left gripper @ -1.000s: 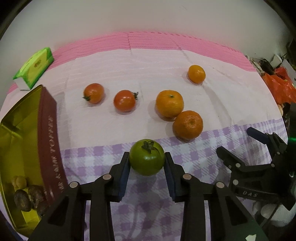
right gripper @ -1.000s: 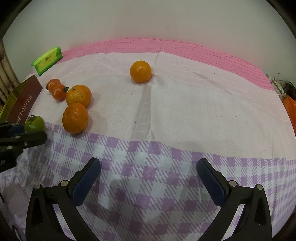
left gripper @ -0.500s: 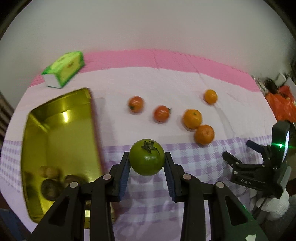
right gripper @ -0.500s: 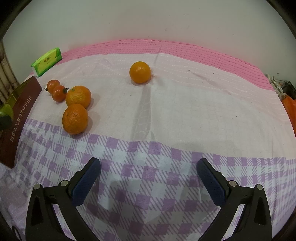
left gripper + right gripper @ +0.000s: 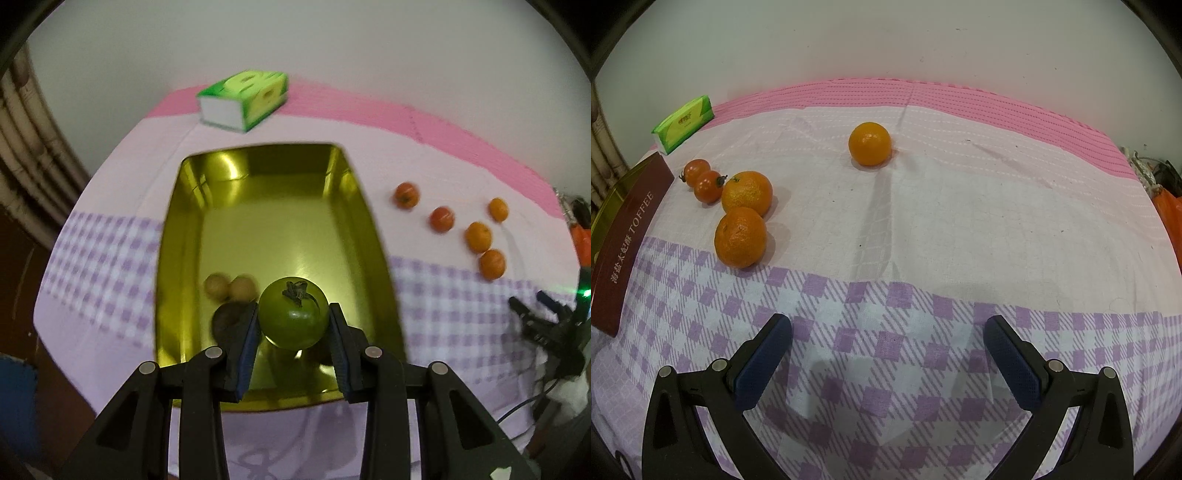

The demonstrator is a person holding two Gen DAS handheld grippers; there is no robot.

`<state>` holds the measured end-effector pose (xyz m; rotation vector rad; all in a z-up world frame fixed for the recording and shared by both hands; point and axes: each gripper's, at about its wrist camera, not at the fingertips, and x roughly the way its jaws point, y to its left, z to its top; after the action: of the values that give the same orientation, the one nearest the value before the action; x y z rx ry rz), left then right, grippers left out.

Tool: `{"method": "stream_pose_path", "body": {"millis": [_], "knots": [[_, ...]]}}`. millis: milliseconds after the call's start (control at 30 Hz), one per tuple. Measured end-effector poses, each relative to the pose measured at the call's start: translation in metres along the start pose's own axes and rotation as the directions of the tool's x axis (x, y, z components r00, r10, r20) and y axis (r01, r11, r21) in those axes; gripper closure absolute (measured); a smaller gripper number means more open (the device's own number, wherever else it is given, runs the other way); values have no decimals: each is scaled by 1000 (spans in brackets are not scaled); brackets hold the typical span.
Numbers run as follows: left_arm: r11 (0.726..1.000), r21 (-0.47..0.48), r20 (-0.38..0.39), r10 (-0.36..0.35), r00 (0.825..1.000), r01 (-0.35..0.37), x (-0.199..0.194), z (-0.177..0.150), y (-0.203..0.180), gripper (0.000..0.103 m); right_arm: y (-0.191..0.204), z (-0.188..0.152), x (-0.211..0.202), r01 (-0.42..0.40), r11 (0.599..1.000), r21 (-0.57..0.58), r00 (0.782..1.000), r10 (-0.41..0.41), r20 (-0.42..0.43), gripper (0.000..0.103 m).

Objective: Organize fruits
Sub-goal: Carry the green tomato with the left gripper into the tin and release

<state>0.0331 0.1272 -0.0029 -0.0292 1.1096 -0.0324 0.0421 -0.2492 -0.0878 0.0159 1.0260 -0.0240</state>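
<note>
Swinging leftward over the past second, the left gripper (image 5: 293, 328) is now hanging above the gold toffee tin (image 5: 354, 206), which was only at the view's left edge before; it is pinching the green tomato (image 5: 293, 318) between its blue pads, over the tin's near end at about 6 o'clock. Two small tan fruits (image 5: 231, 287) and something dark, too blurred to name, are already lying in the tin near 8 o'clock. The right gripper (image 5: 888, 358) is waiting with its fingers spread wide and nothing between them, over the purple-checked cloth (image 5: 886, 332).

Judging by the layout, the job is barely under way: two red tomatoes (image 5: 701, 180), two mandarins (image 5: 743, 218) and a lone orange (image 5: 870, 144) at 12 o'clock are still sitting on the cloth, well apart from the tin. The green tissue pack (image 5: 683, 123) is lying at 10 o'clock.
</note>
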Motion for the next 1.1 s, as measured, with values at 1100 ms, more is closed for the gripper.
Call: {"method": "stream_pose_path", "body": {"millis": [1100], "knots": [[1000, 22, -93, 24, 995, -22, 40, -18, 7, 69, 0, -1, -1, 1, 1000, 1, 1000, -1, -1, 0]]}}
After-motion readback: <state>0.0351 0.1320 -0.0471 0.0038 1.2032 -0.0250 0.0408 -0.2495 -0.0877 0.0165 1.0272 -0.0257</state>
